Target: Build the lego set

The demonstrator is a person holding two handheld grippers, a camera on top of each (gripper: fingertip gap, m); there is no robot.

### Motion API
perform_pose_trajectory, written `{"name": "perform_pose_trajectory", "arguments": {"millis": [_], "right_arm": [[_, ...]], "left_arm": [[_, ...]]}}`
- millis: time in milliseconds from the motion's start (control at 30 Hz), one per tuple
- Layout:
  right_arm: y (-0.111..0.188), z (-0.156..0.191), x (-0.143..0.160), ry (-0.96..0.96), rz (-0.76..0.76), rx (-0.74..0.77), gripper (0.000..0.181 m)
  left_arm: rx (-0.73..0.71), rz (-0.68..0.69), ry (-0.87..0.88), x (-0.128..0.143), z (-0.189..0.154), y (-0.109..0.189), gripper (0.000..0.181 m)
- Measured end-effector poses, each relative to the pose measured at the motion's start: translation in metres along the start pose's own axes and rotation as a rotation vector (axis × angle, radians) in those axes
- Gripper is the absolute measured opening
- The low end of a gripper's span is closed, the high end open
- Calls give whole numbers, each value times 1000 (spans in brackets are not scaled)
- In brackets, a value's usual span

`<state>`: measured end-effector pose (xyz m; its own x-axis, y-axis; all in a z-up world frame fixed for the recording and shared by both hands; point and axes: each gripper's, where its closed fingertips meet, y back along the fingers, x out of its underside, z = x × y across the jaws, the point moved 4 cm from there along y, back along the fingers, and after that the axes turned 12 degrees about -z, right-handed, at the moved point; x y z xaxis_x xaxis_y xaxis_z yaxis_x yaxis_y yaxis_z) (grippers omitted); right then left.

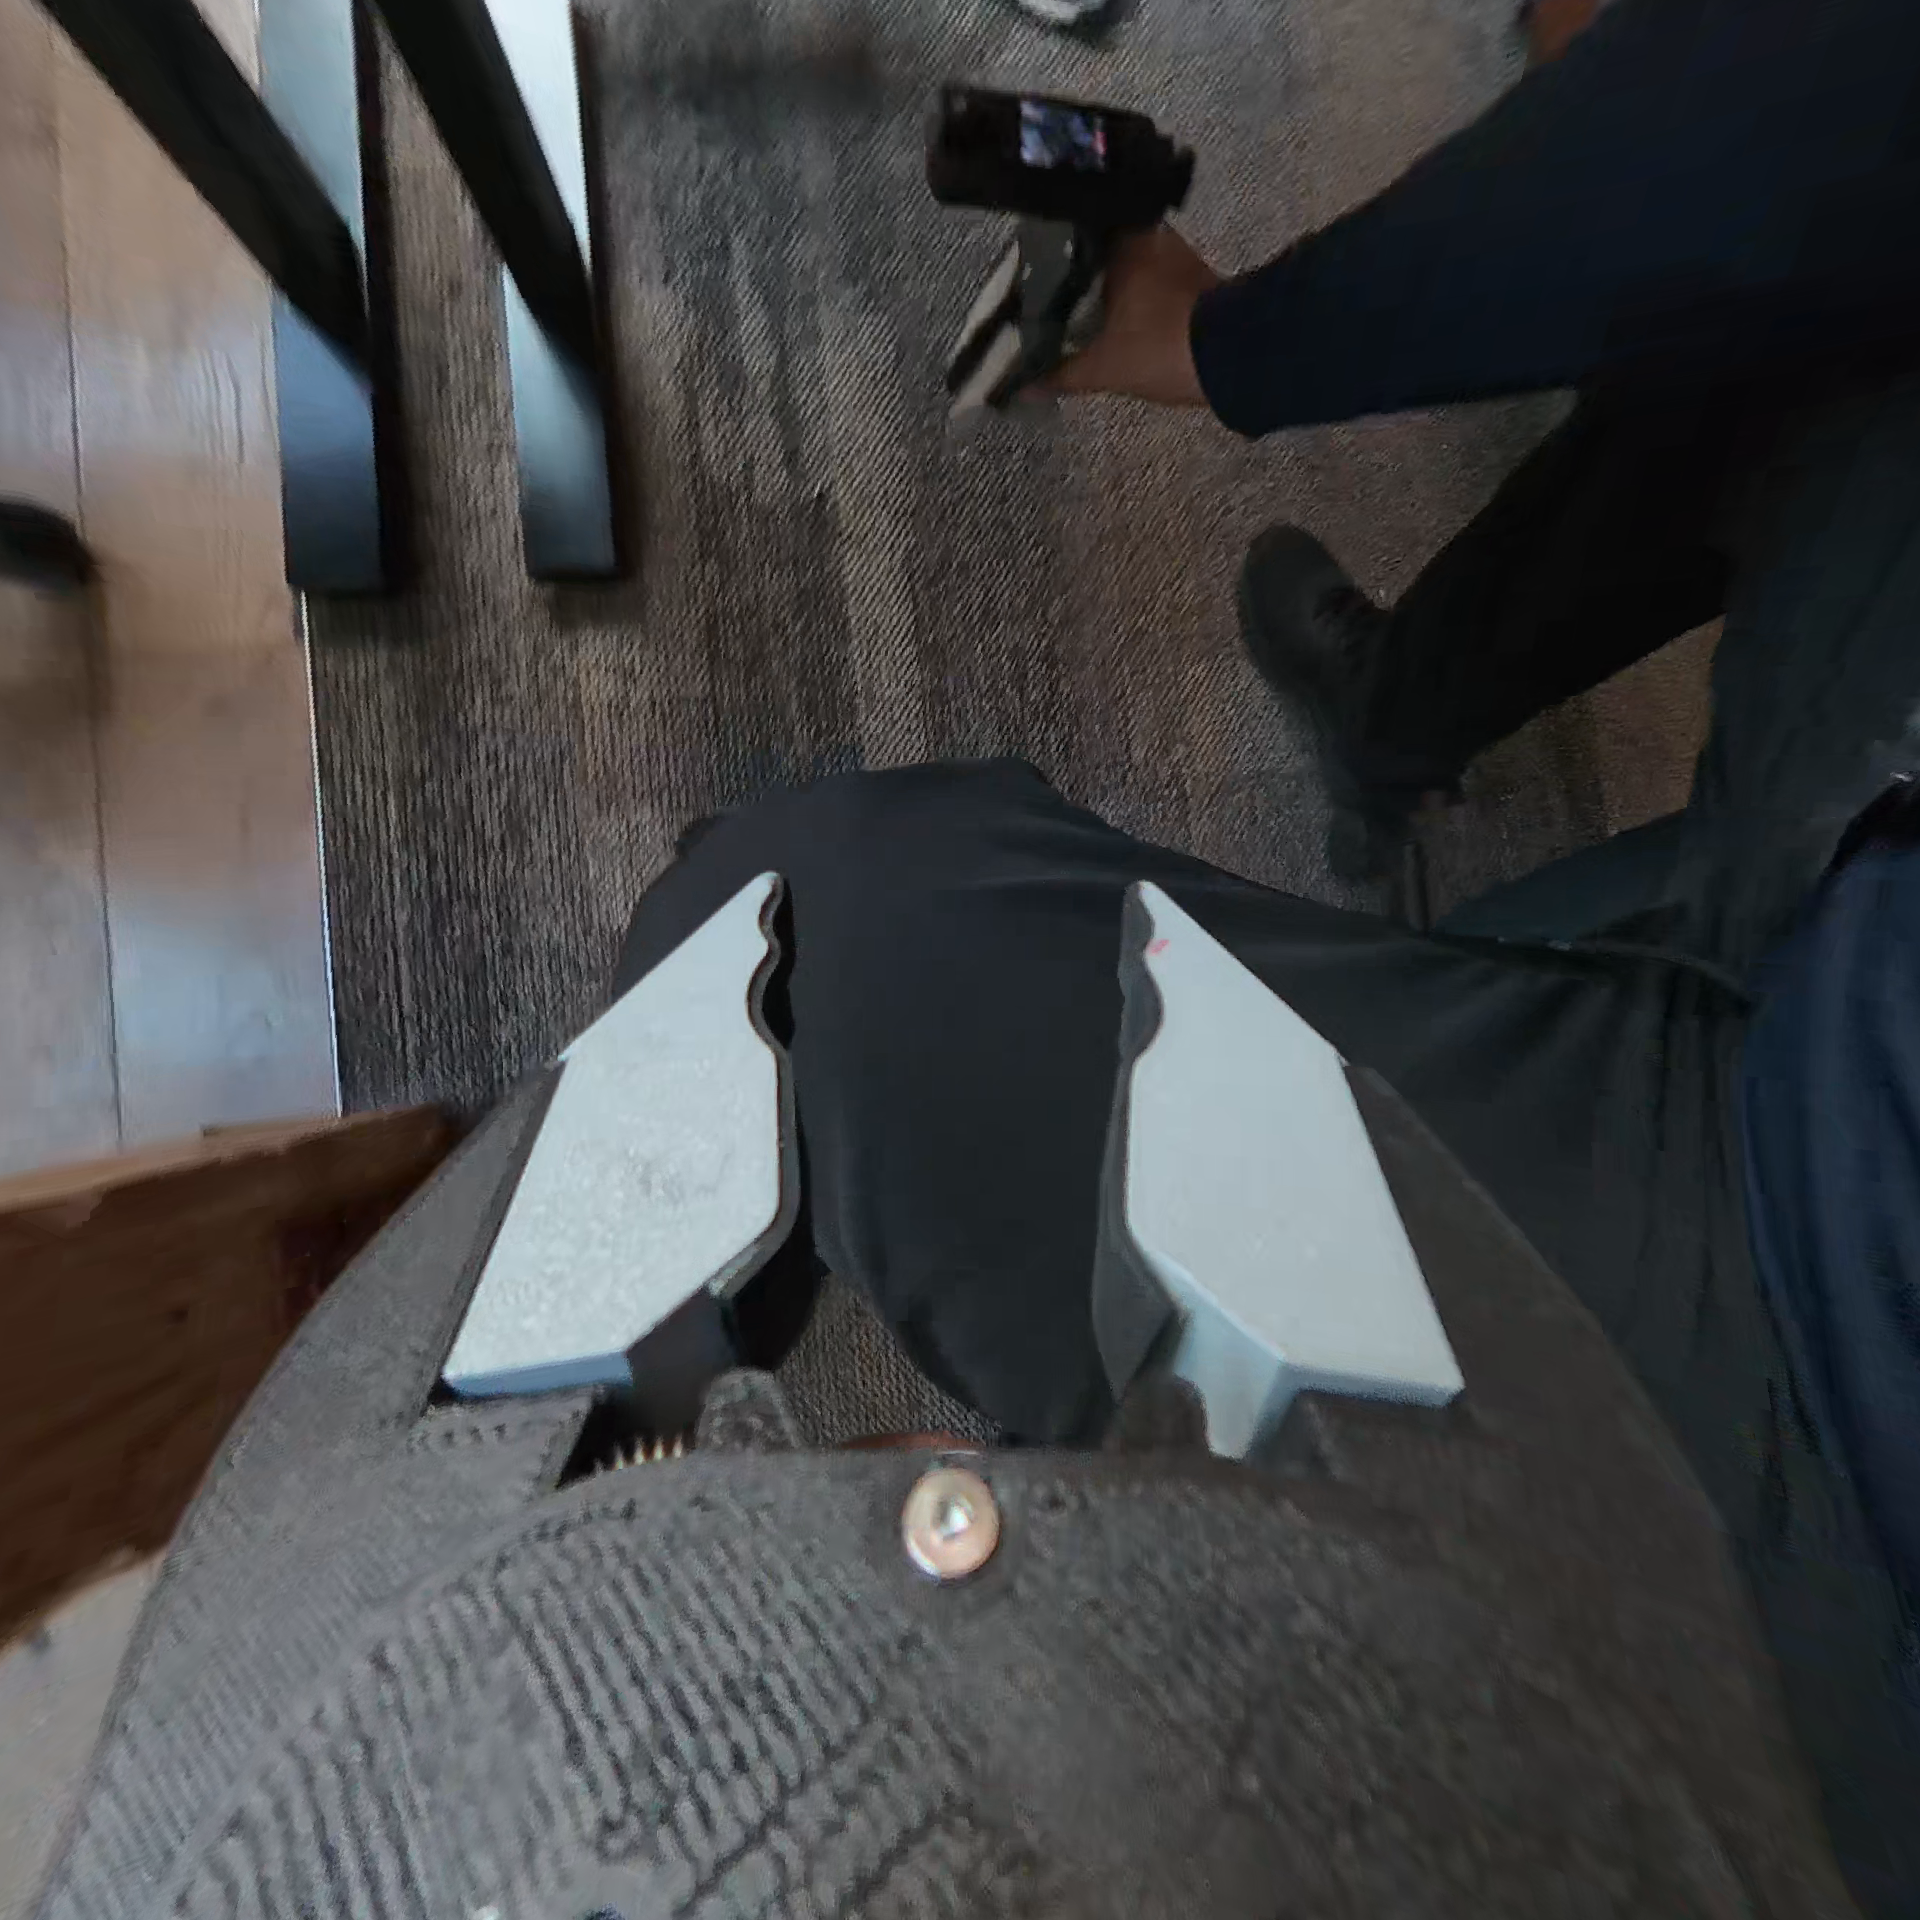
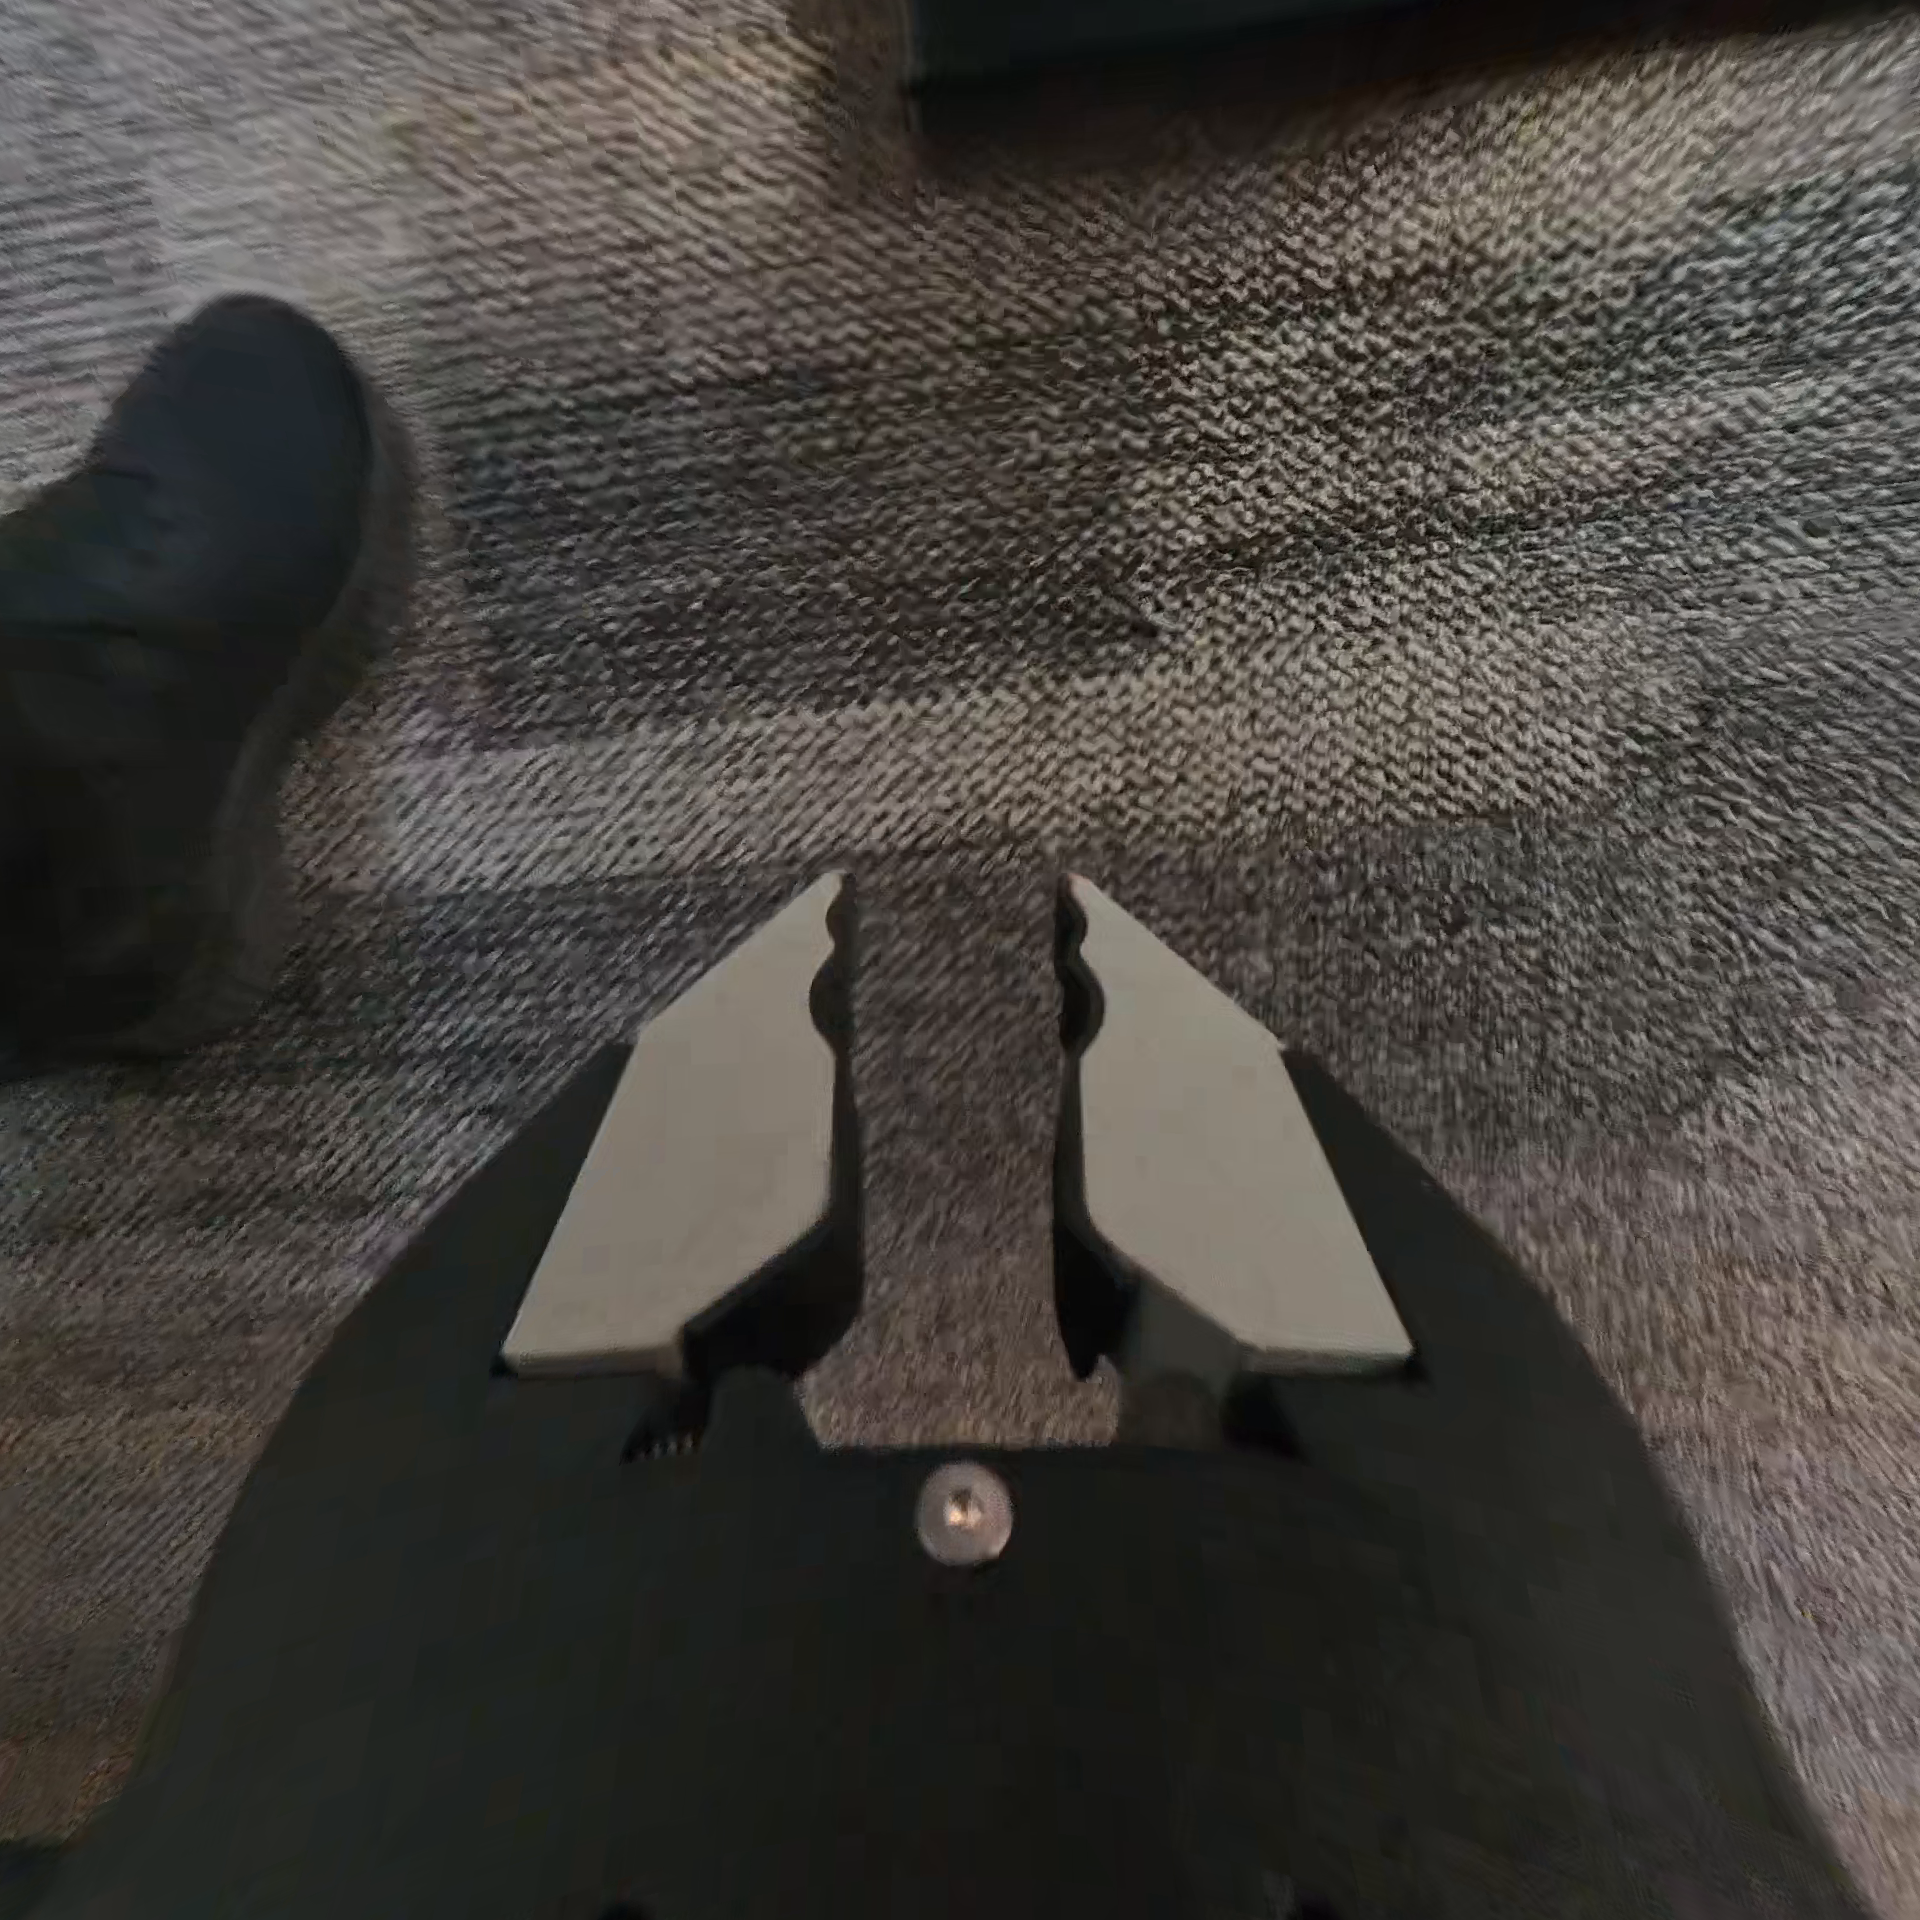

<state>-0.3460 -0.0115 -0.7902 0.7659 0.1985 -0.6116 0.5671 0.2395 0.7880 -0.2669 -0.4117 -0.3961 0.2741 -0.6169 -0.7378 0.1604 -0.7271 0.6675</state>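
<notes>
No lego pieces show in either view. My left gripper (image 1: 956, 904) is open and empty, pointing down over a person's dark trouser leg (image 1: 956, 1039). The other gripper (image 1: 1049, 239) shows farther off in the left wrist view, held in a hand (image 1: 1143, 332) above the carpet. My right gripper (image 2: 956, 894) is open with a narrower gap and empty, pointing down at grey carpet (image 2: 1143, 520).
A brown wooden table edge (image 1: 156, 1299) lies at the left. Black table legs (image 1: 332, 436) stand on the carpet at top left. A dark shoe (image 1: 1320, 623) rests on the carpet; it also shows in the right wrist view (image 2: 177, 582). A dark-sleeved arm (image 1: 1558, 239) crosses the upper right.
</notes>
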Motion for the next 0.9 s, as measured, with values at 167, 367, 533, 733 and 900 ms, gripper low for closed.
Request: {"name": "perform_pose_trajectory", "arguments": {"millis": [167,367,533,733,900], "right_arm": [[-107,-46,0,-42,63,40,30],[-180,-71,12,-143,92,99,26],[-200,-75,29,-126,114,123,25],[-212,-81,37,-149,90,150,21],[-212,-82,39,-151,72,178,15]], "left_arm": [[-154,14,19,34,35,11,57],[-310,-189,74,36,83,26,50],[-320,-195,65,41,109,-1,54],[-285,-178,108,54,117,-18,53],[-259,-178,153,56,122,-23,53]]}}
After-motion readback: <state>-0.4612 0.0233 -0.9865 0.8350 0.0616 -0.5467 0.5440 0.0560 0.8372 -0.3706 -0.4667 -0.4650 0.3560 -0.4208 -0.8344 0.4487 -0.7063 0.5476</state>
